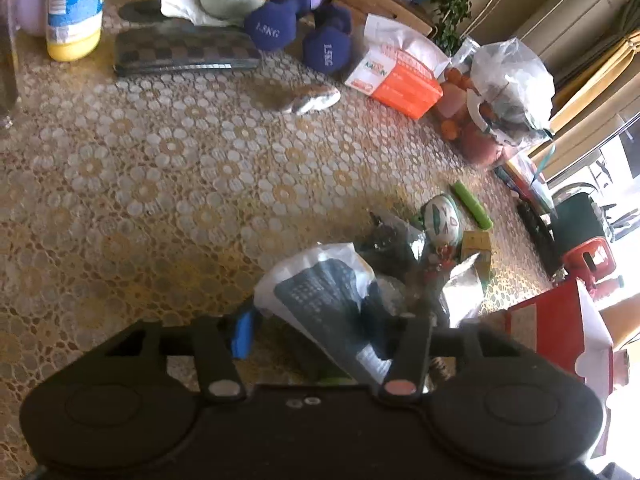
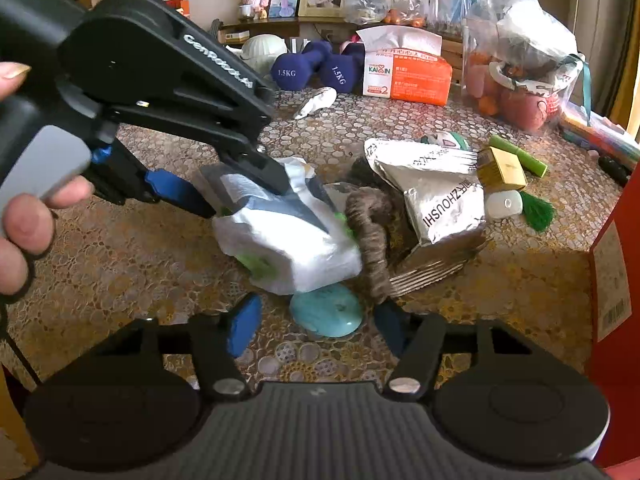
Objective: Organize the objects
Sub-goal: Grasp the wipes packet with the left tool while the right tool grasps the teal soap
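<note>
White plastic bag [image 2: 288, 236] lies mid-table, pinched by the left gripper [image 2: 244, 196] slanting down from ten o'clock; right gripper [image 2: 316, 326], half-spread, flanks a turquoise disc [image 2: 326, 316] on the lace-patterned tablecloth [image 2: 140, 248].

The left gripper's [image 2: 244, 196] far finger tip is hidden behind the white bag [image 2: 288, 232]. The bag overlaps the turquoise disc [image 2: 326, 316], and its dark print [image 1: 328, 296] is blurred. The red box [image 2: 616, 264] is cut off at the frame edge.
</note>
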A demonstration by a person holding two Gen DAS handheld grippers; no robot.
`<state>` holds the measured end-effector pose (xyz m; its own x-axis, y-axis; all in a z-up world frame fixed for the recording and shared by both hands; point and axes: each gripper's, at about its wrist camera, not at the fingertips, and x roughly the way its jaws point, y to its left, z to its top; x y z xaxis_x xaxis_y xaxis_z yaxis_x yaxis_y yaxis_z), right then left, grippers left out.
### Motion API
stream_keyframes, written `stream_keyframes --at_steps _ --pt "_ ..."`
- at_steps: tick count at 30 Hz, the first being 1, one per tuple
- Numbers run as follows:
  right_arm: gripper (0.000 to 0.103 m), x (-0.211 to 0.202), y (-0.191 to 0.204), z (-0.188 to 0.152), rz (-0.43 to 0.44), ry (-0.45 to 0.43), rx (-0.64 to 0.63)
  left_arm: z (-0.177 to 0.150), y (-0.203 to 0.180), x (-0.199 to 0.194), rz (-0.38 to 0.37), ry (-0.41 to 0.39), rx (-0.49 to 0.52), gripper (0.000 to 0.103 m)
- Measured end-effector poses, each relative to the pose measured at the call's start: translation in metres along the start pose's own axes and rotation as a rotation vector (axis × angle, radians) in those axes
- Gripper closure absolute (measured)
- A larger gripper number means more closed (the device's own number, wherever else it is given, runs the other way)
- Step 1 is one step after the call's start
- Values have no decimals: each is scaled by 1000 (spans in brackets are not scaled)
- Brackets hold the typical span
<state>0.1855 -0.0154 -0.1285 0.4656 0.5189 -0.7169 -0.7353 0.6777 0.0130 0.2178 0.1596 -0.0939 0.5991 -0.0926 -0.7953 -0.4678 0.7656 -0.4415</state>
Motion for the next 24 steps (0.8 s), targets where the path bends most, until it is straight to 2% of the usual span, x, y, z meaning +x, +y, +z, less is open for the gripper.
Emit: stream_keyframes --at_steps 7,10,13,17,24 --pt "64 3 2 0 -16 8 -3 1 2 -17 -19 -60 44 69" --pt "64 0 1 -1 -12 8 5 1 3 -24 -26 -79 66 74" --pt "64 -5 1 -4 -8 8 9 -1 2 -31 0 -105 96 82" --pt "64 -17 0 -9 7 12 18 -4 6 -41 -15 -117 109 83" --pt "64 -60 -12 -13 13 -11 53 -15 -2 -68 -52 -120 191 83"
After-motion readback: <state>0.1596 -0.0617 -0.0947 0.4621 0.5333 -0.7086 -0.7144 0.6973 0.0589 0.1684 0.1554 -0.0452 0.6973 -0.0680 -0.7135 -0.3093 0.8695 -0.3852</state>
